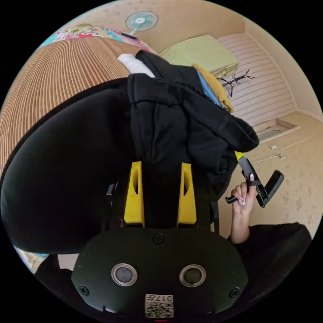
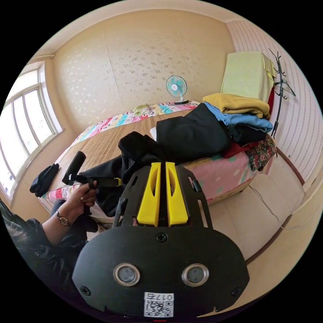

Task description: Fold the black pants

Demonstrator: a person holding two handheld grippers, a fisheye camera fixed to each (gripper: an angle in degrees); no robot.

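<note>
The black pants hang bunched in the left gripper view, lifted over the bed's edge. A thick fold of them fills the space between the yellow jaws of my left gripper, which is shut on it. Off to the right, a hand holds the right gripper with its yellow tip against the cloth. In the right gripper view, my right gripper has its jaws almost together on an edge of the black pants, which bunch just past the tips. The left gripper grips them from the left.
A bed with a bamboo mat lies ahead, with a stack of folded clothes at its right end and a small dark garment on its left. A fan, a green cushion and a coat rack stand by the wall. Beige floor lies to the right.
</note>
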